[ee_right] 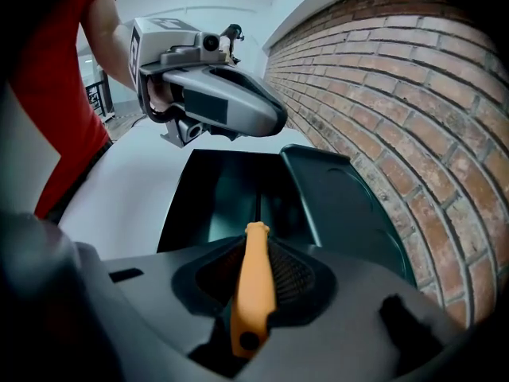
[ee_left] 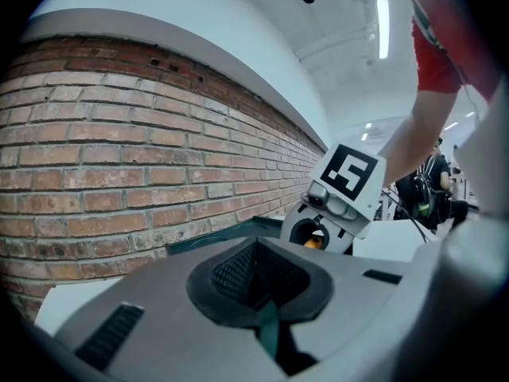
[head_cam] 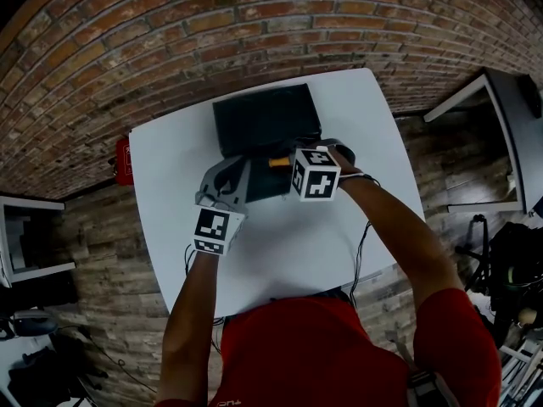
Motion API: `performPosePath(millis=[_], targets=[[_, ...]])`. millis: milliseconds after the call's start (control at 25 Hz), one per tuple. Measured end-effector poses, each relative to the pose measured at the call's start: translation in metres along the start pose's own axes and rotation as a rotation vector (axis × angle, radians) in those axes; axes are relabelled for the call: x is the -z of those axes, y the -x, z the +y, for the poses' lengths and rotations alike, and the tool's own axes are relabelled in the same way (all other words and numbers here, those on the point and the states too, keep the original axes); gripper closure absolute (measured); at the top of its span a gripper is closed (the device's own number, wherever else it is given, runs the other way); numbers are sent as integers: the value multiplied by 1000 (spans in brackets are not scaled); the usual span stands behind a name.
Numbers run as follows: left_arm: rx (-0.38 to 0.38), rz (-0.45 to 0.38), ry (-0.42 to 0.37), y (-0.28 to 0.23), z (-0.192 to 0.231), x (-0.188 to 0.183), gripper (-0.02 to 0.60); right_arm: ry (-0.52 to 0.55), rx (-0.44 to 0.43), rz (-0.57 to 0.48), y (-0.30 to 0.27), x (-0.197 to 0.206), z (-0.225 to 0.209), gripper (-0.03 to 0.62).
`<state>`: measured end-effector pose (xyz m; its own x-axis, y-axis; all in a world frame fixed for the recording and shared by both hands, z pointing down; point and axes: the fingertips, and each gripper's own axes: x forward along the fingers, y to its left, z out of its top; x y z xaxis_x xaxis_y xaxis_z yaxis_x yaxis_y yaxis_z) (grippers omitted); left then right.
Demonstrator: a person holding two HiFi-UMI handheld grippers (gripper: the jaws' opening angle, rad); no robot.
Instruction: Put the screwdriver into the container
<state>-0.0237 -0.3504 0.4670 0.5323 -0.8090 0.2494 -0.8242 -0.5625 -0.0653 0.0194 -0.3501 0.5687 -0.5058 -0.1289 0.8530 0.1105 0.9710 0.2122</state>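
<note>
A dark teal container (head_cam: pixel 270 183) stands open on the white table (head_cam: pixel 170 168), its lid (head_cam: pixel 267 119) folded back toward the brick wall. My right gripper (head_cam: pixel 287 166) is shut on the orange handle of a screwdriver (ee_right: pixel 253 281), whose dark shaft points down into the container (ee_right: pixel 227 201). The orange handle (head_cam: pixel 278 163) shows just above the box. My left gripper (head_cam: pixel 233 181) is at the container's left side, jaws shut with a teal strip of the rim (ee_left: pixel 267 325) pinched between them. From the left gripper view the right gripper (ee_left: pixel 316 235) faces me over the rim.
A brick wall (head_cam: pixel 254 24) runs behind the table. The lid (ee_right: pixel 338 205) lies between the box and the wall. A red object (head_cam: pixel 124 159) sits at the table's left edge. Shelving (head_cam: pixel 25 236) stands left; furniture (head_cam: pixel 501 134) and cables stand right.
</note>
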Motion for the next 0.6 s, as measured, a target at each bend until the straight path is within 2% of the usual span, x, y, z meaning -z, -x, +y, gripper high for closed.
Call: performPosePath(millis=[600], targets=[[10,12,10,0,1,7,568,19,-62,82,-18,5,6,497]])
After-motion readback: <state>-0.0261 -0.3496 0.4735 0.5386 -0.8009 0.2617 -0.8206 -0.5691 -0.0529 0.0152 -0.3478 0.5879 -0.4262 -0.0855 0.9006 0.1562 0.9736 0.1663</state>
